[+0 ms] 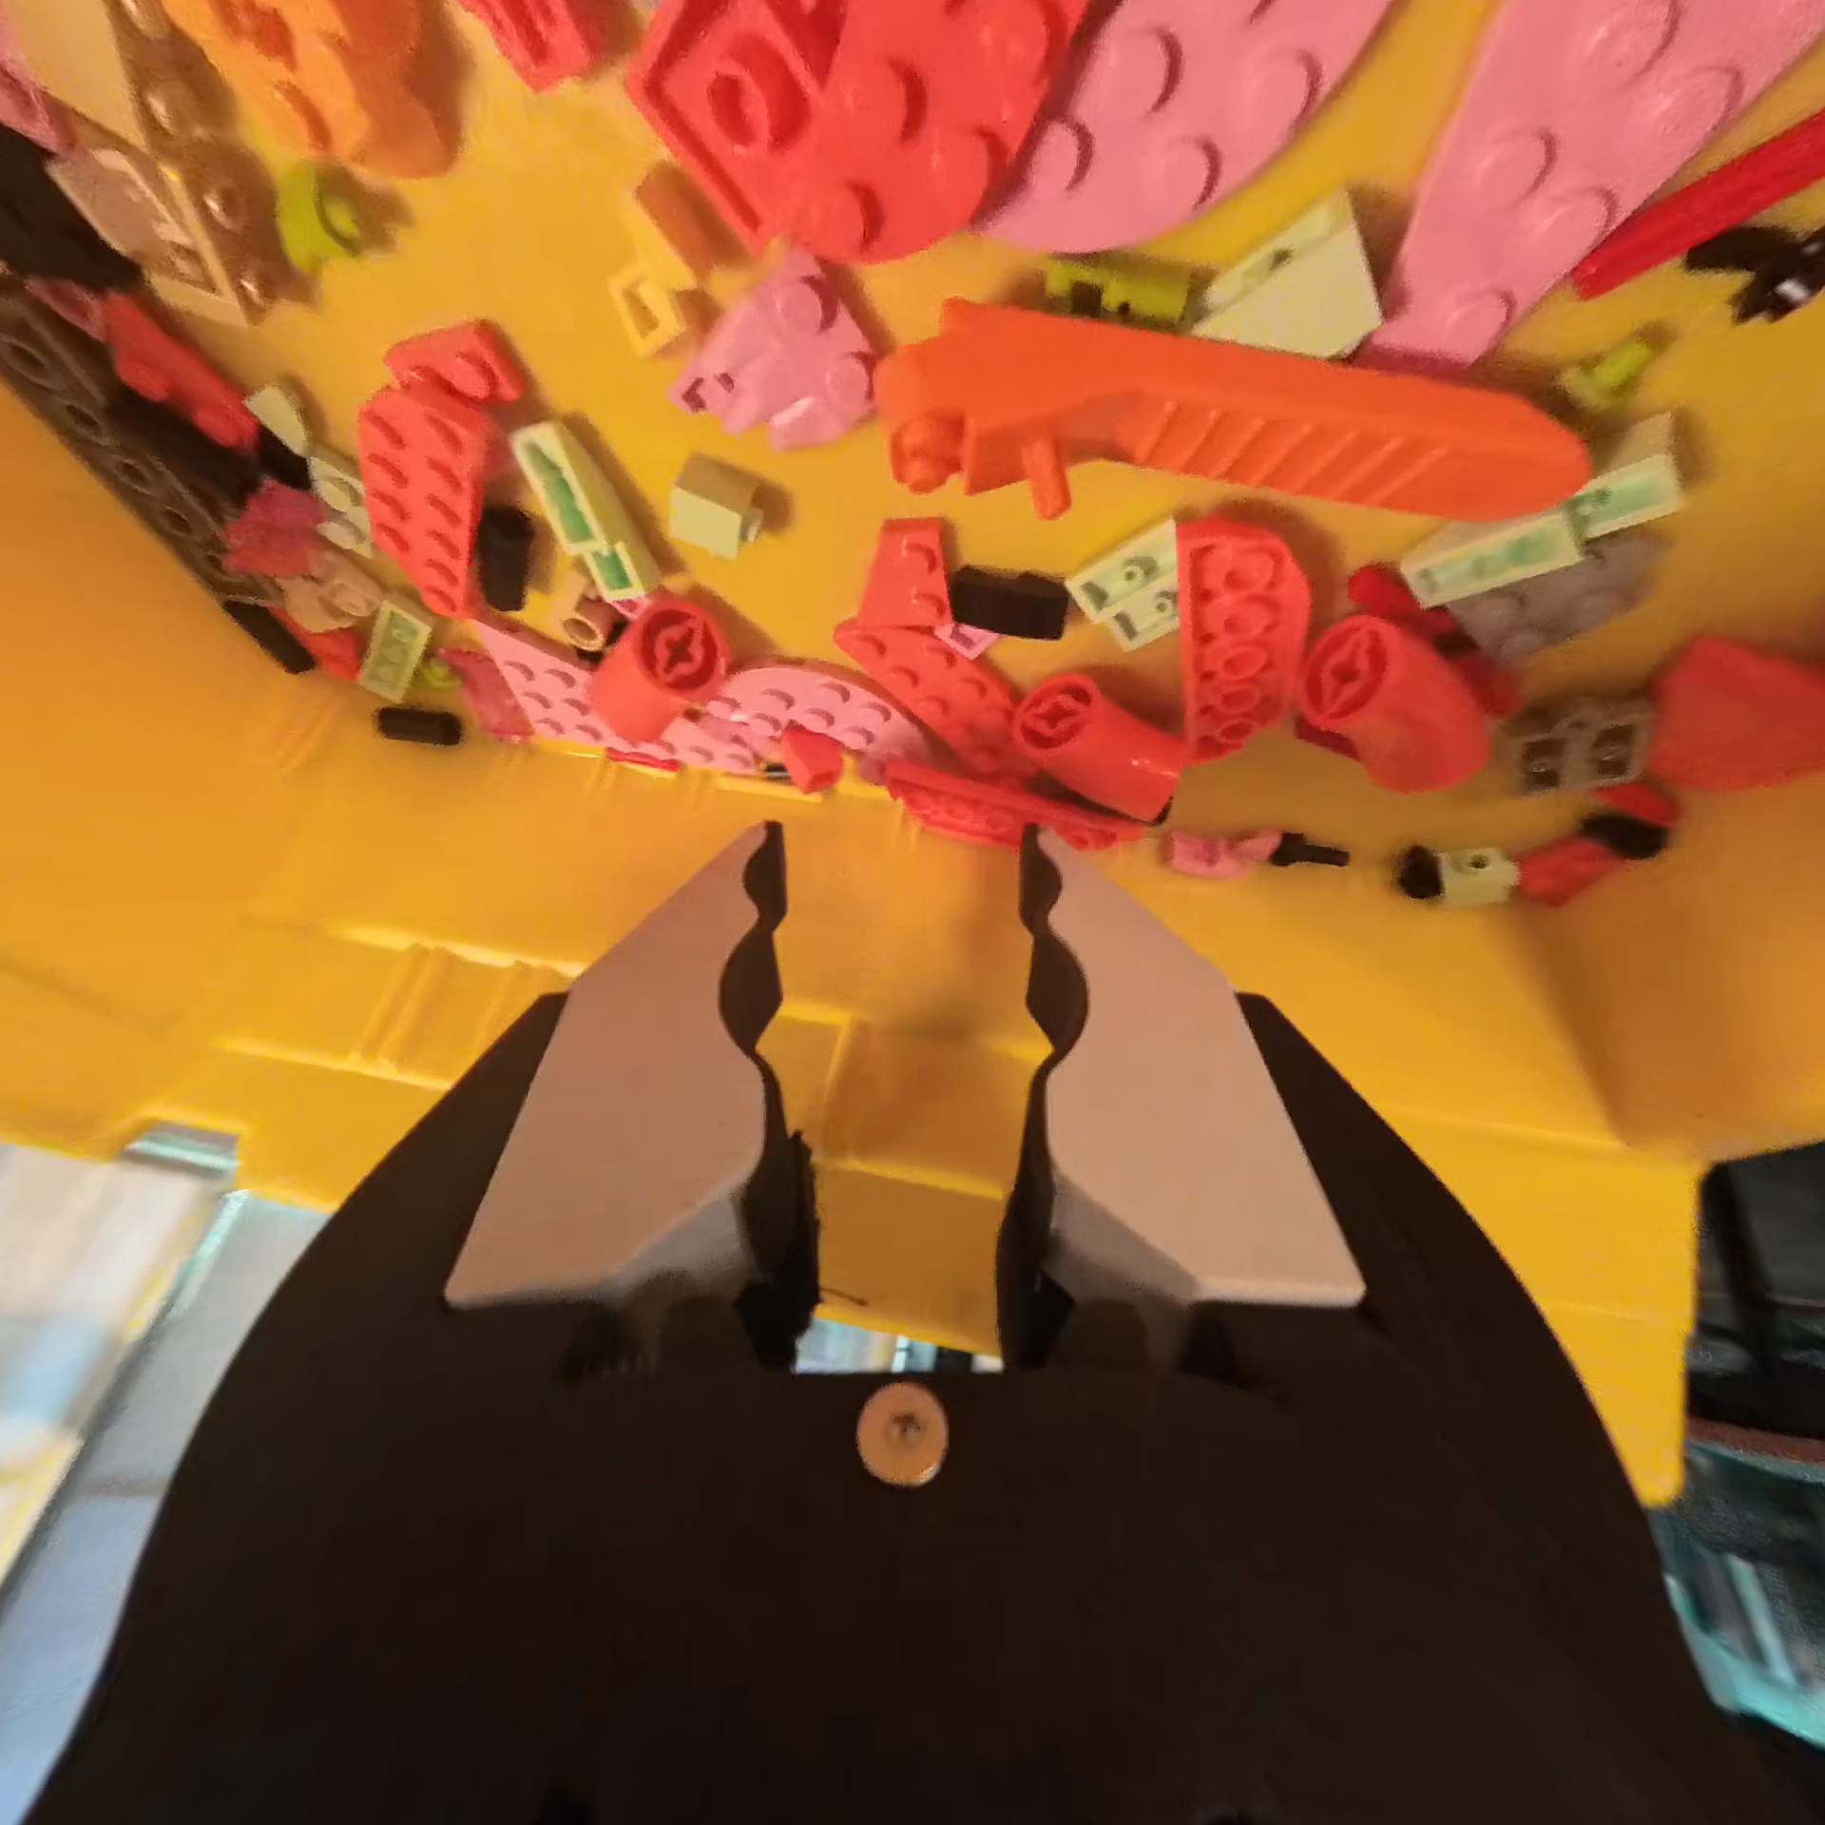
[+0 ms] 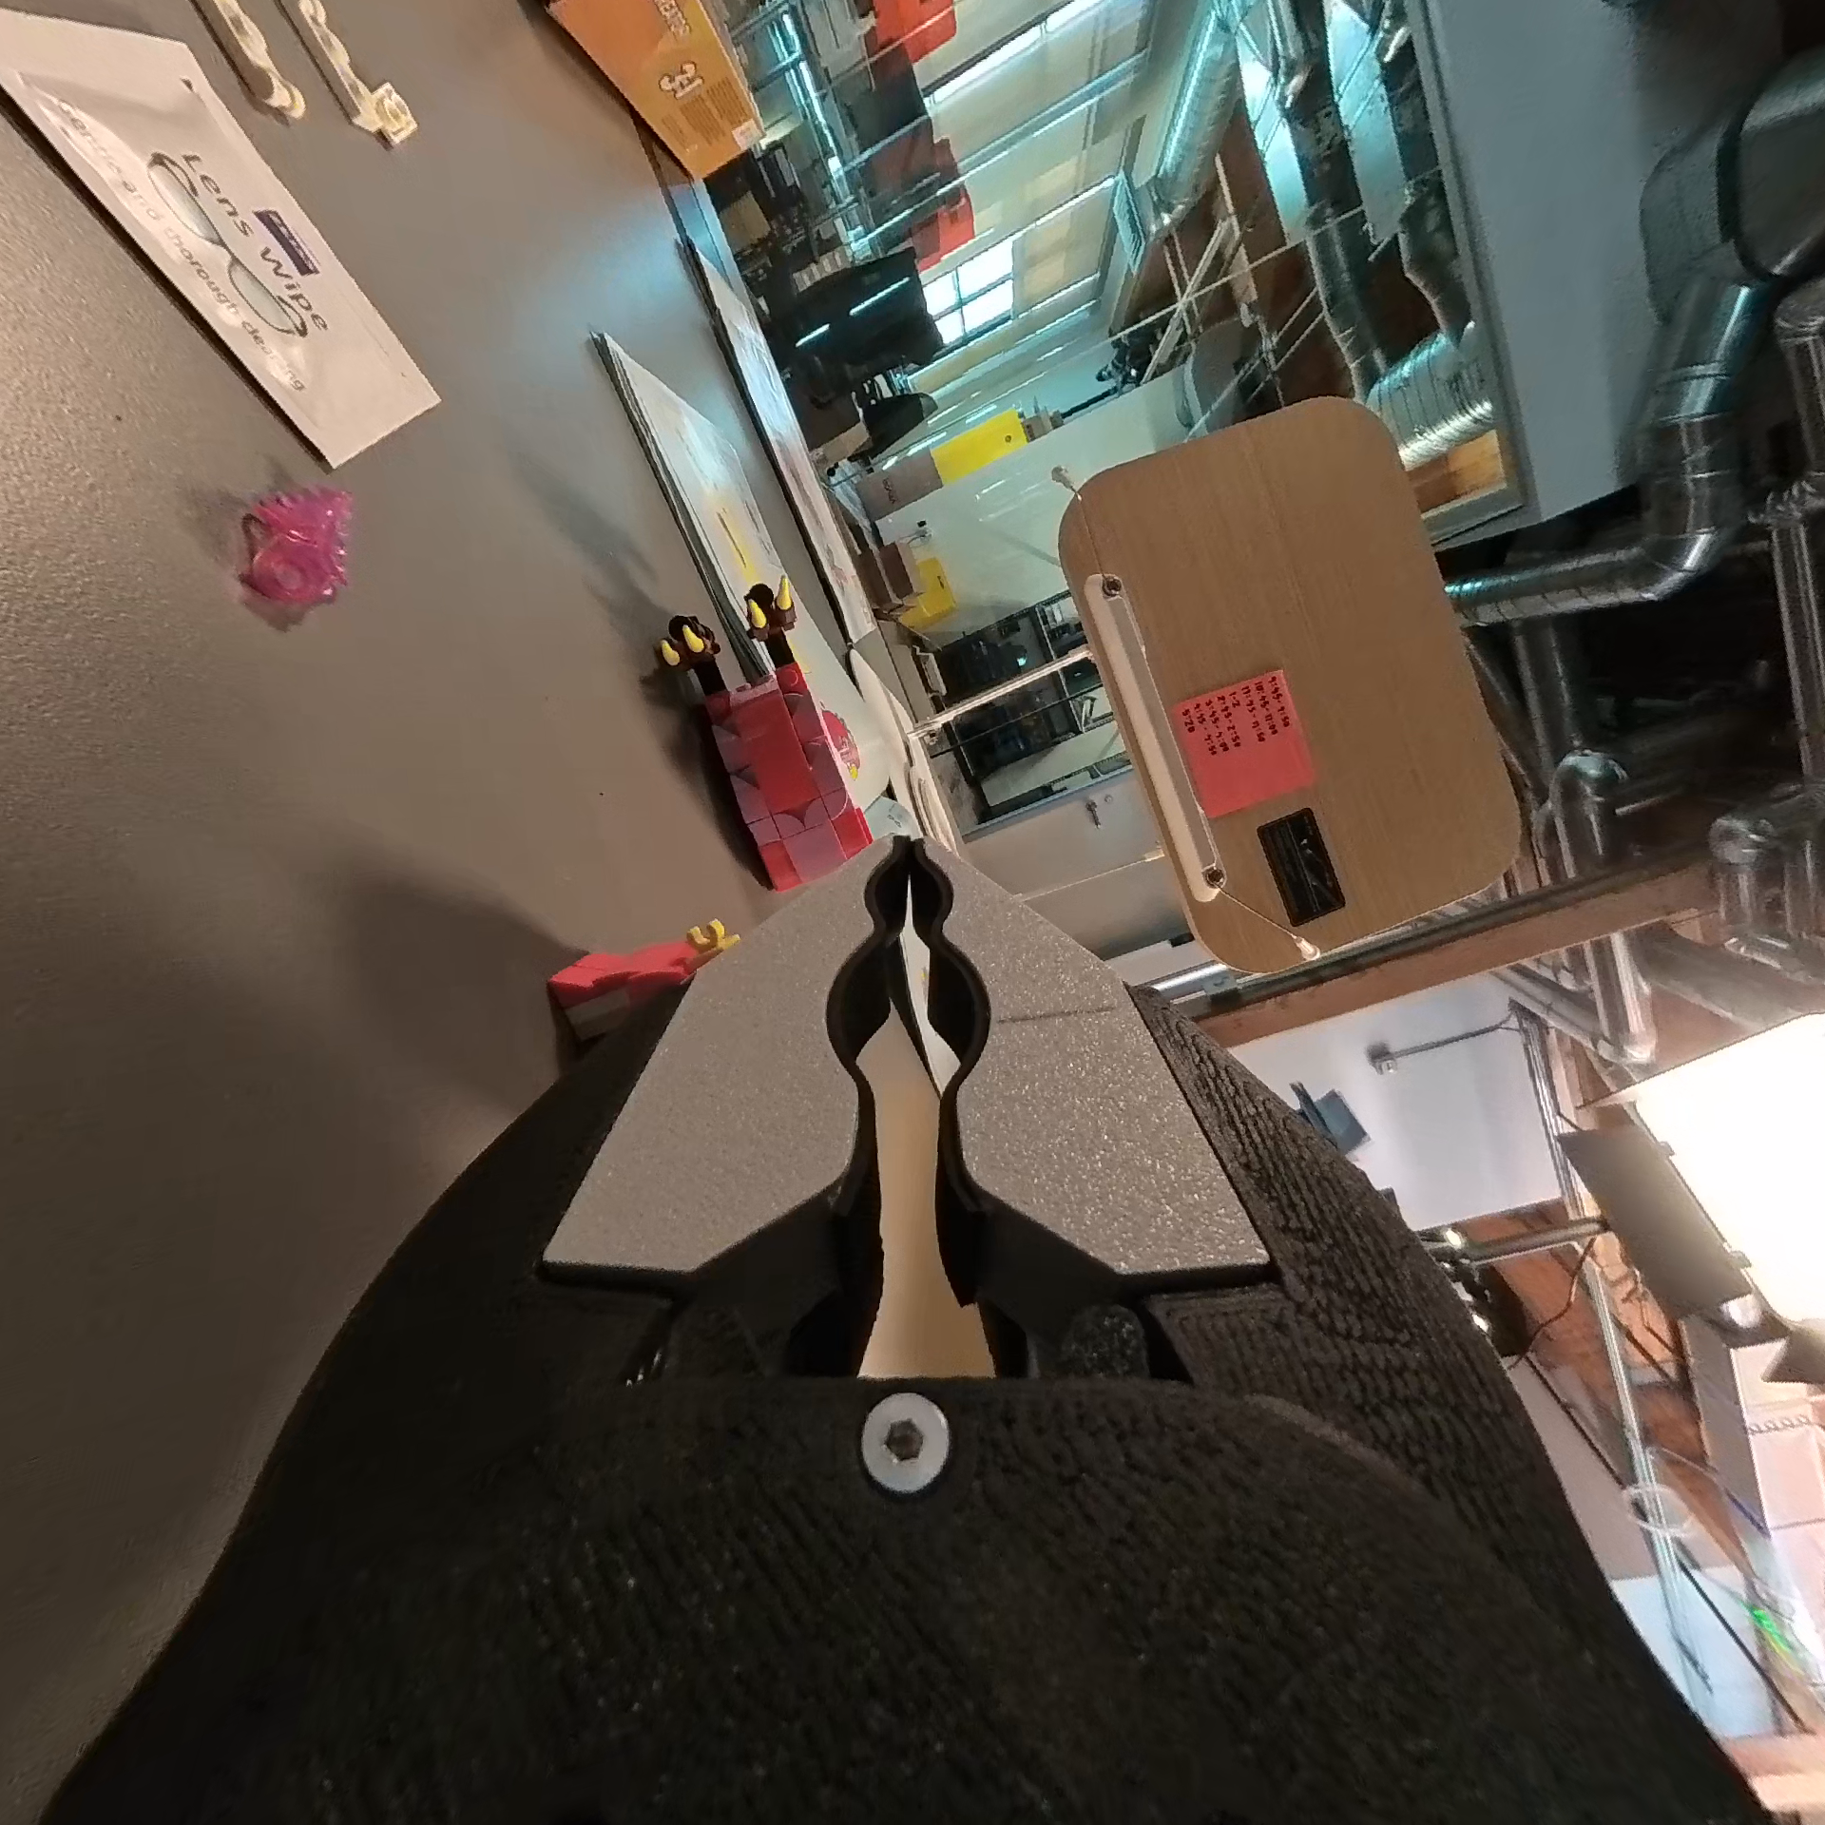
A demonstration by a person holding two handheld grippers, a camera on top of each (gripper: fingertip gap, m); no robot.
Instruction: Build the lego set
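In the left wrist view my left gripper [image 1: 901,839] is open with nothing between its fingers. It hovers over the near wall of a yellow bin [image 1: 296,889] that holds several loose toy bricks. Nearest its tips lie a flat red plate [image 1: 997,805], a small red piece [image 1: 812,765] and a red cylinder [image 1: 1101,741]; a long orange piece [image 1: 1234,435] lies farther in. In the right wrist view my right gripper [image 2: 911,854] is shut with its tips together and nothing between them. It is above a grey table [image 2: 296,790], near a red and pink brick model [image 2: 780,780] with dark clawed legs.
A small red piece with a yellow clip [image 2: 632,973] lies by the right gripper's left finger. A pink spiky piece [image 2: 296,548] and a white packet [image 2: 207,237] lie on the table. A wooden-backed chair [image 2: 1304,681] stands beyond the table edge. Pink plates [image 1: 1580,148] fill the bin's far side. The tips of one gripper are about 50 cm away from the tips of the other. The red cylinder [image 1: 1101,741] is about 4 cm from my left fingertips.
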